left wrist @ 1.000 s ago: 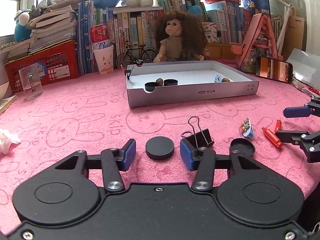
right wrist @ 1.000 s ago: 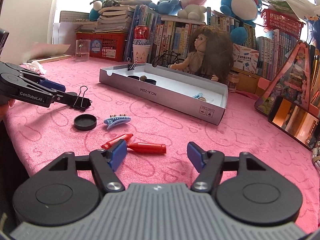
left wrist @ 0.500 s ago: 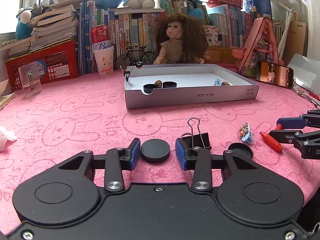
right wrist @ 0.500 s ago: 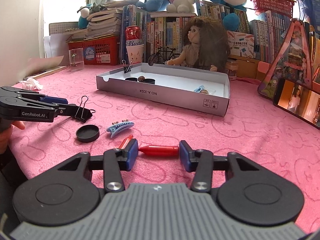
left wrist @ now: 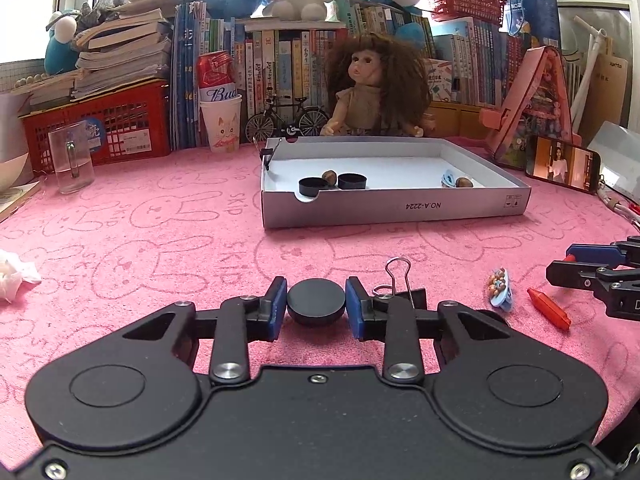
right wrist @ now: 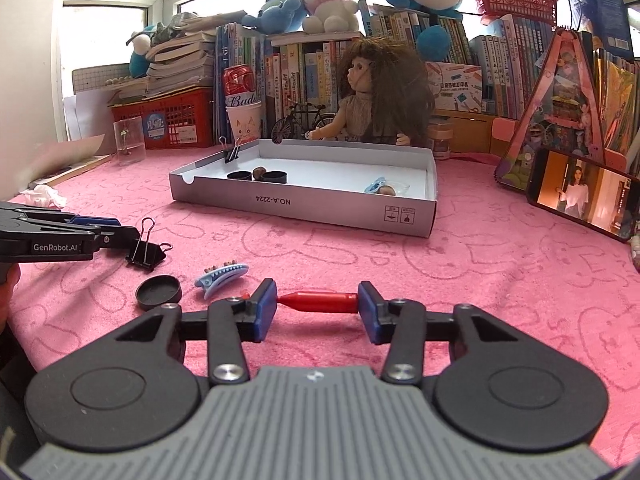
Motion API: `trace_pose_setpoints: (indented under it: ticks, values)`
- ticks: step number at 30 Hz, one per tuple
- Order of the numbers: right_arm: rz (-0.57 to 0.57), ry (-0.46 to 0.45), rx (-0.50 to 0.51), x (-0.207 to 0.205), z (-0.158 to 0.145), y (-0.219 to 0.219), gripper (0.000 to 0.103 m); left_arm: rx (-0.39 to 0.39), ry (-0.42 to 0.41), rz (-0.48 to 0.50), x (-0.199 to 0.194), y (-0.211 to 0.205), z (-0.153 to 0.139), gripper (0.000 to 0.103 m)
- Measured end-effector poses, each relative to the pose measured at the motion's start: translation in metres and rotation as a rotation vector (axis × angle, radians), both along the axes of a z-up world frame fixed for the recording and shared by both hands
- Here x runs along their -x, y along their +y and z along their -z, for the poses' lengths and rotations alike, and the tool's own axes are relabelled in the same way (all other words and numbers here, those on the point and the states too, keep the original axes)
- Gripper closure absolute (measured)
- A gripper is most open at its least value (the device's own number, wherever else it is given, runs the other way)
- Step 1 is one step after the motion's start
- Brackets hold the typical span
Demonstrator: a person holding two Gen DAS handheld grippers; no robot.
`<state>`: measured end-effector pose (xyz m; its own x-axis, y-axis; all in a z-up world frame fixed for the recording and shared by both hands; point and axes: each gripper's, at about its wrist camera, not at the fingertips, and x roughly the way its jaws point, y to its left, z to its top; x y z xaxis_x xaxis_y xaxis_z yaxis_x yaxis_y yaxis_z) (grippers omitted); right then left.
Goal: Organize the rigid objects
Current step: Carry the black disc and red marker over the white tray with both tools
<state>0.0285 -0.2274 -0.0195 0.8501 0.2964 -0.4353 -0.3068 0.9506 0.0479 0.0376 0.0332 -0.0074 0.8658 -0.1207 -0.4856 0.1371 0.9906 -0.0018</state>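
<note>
On the pink rabbit-print cloth that covers the desk, the left tool has its two blue pads pressed against the sides of a round black cap, its jaws having just been closing onto it. Just right of that tool lies a black binder clip with its wire handles raised, and beyond it a small blue hair clip.

Nearer the right side, the right tool is clamped end to end on a red crayon, one pad at its pointed tip and the other at its blunt end; its jaws have just been closing. A second red crayon peeks out behind the left pad. An upturned black lid lies to the left, between the binder clip and the right tool.

Farther back sits a shallow white cardboard box holding two black caps, two brown nuts and a blue clip; another binder clip grips its far left corner. Behind it sits a curly-haired doll against shelves of books.
</note>
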Motion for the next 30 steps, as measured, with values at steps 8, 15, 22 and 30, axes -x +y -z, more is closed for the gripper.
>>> trace_pose_setpoints:
  ticks: [8, 15, 22, 30]
  values:
    - [0.096, -0.009, -0.025, -0.011, -0.007, -0.005, 0.054, 0.024, -0.01, -0.022, -0.01, 0.002, -0.011, 0.073]
    - [0.129, -0.023, -0.024, -0.022, -0.014, -0.002, 0.054, 0.049, -0.022, -0.019, -0.02, 0.001, -0.022, 0.073]
    - [0.153, -0.044, -0.028, -0.035, -0.021, 0.001, 0.054, 0.061, -0.039, -0.008, -0.033, -0.005, -0.031, 0.073]
    - [0.173, -0.056, -0.052, -0.057, -0.029, 0.001, 0.054, 0.084, -0.043, 0.005, -0.057, -0.011, -0.041, 0.073]
